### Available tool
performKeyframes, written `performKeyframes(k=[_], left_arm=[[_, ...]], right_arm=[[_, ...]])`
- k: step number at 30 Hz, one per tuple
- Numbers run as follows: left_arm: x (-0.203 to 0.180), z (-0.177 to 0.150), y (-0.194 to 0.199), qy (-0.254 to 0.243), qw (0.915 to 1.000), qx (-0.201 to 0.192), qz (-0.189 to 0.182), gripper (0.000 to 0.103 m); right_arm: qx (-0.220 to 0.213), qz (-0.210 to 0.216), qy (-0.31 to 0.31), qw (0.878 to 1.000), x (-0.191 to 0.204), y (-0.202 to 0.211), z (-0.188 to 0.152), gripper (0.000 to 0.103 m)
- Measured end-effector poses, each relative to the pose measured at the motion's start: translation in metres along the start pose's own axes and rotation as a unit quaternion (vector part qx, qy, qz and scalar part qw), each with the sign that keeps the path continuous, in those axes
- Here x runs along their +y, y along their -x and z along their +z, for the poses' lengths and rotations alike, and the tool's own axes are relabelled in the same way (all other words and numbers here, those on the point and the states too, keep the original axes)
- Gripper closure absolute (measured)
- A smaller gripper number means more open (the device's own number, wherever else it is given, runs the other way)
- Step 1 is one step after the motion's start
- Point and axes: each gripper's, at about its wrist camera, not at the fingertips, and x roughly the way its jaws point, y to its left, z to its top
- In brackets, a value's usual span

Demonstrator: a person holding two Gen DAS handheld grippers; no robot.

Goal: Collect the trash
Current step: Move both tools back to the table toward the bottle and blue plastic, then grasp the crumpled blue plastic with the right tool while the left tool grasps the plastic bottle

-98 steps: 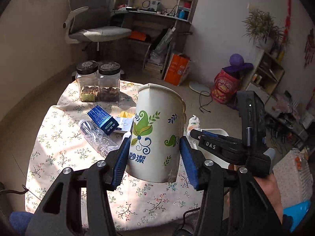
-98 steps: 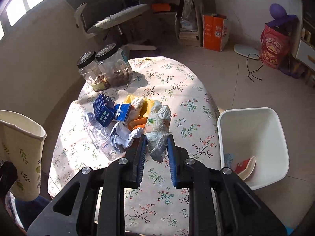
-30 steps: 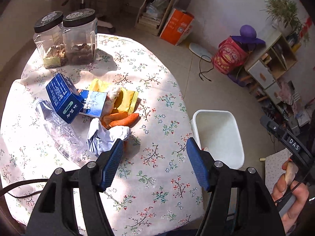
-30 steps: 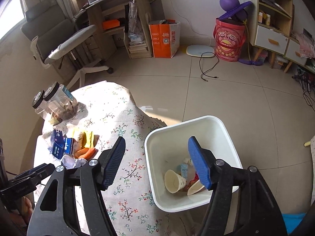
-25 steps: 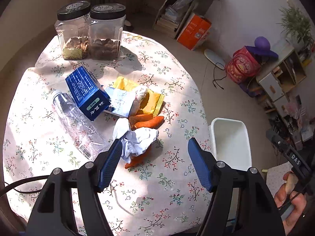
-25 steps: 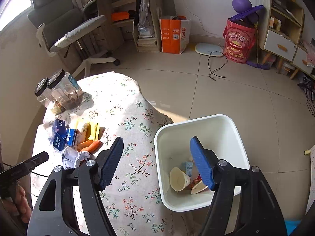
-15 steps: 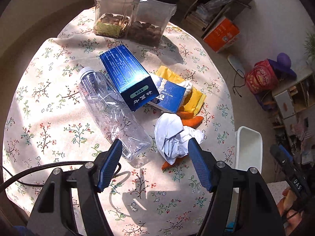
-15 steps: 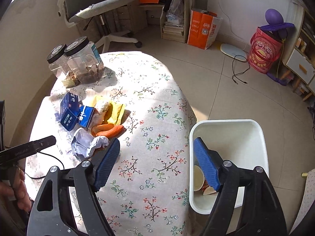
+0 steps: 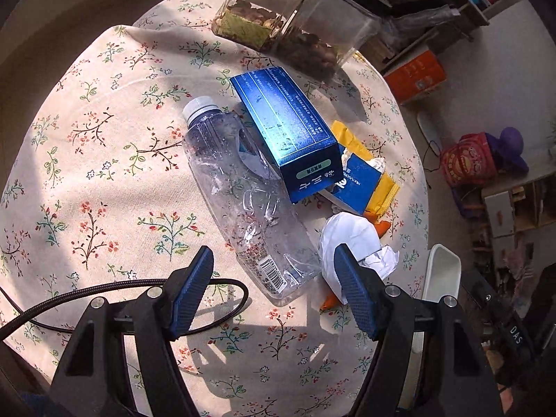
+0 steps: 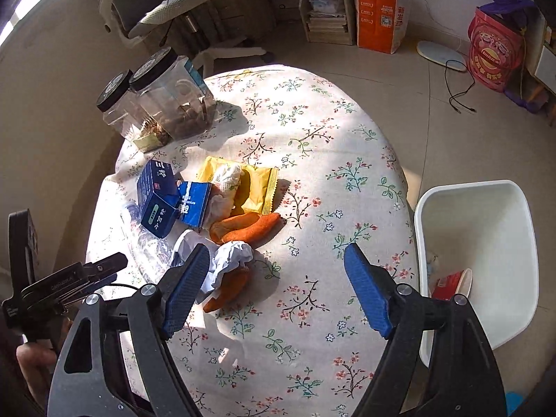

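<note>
Over the worktop (image 9: 104,160), the left tongs (image 9: 274,299) hang with their blue pads wide apart and nothing between them, just above the base end of the bottle (image 9: 243,194). That crushed clear bottle is the landmark: it lies on its side on the floral cloth, white cap pointing away from the tongs, barcode label at the near end. Against its right flank leans a blue box (image 9: 292,139), and beyond the box lie a blue packet (image 9: 358,184) on a yellow wrapper (image 9: 378,173). Right of the bottle's base sits a paper wad (image 9: 351,239), touching the inner face of the right pad or just behind it; I cannot tell which. Orange peel (image 9: 382,227) pokes out from under the wad. Past the bottle's cap stand two clear jars (image 9: 295,27). A black cable (image 9: 121,285) curls on the cloth near the bottle's base.

From the right wrist view, the right tongs (image 10: 278,292) are also spread wide and empty, above bare cloth to the right of the wad (image 10: 226,260). Well right of the bottle, off the worktop's edge, stands the white bin (image 10: 486,215) with a paper cup (image 10: 462,281) and red scrap inside.
</note>
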Motion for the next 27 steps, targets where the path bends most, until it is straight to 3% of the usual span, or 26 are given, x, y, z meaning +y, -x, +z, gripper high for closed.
performKeyframes(k=[8,14,19,21,23,24,27], left_arm=[[0.006,0.01,-0.023,0.026,0.9996,0.015,-0.002,0.032],[0.018,0.02,-0.039,0.053,0.9985,0.015,0.008,0.032],[0.026,0.024,-0.048,0.071,0.9972,0.019,-0.013,0.032],[0.025,0.023,-0.049,0.065,0.9977,0.015,-0.014,0.032],[0.023,0.023,-0.049,0.059,0.9981,0.013,-0.017,0.034],[0.023,0.023,-0.049,0.058,0.9979,0.013,-0.026,0.041],[0.021,0.022,-0.046,0.058,0.9979,0.008,-0.028,0.045]], right_arm=[[0.029,0.031,0.029,0.999,0.042,-0.039,-0.011,0.027],[0.01,0.01,0.134,0.991,0.084,-0.044,-0.022,0.027],[0.009,-0.024,0.201,0.979,0.108,-0.064,-0.035,0.028],[0.02,-0.037,0.217,0.975,0.113,-0.075,-0.04,0.034],[0.039,-0.049,0.229,0.971,0.116,-0.086,-0.045,0.064],[0.045,-0.048,0.231,0.971,0.115,-0.088,-0.046,0.068],[0.042,-0.035,0.218,0.974,0.111,-0.08,-0.044,0.07]])
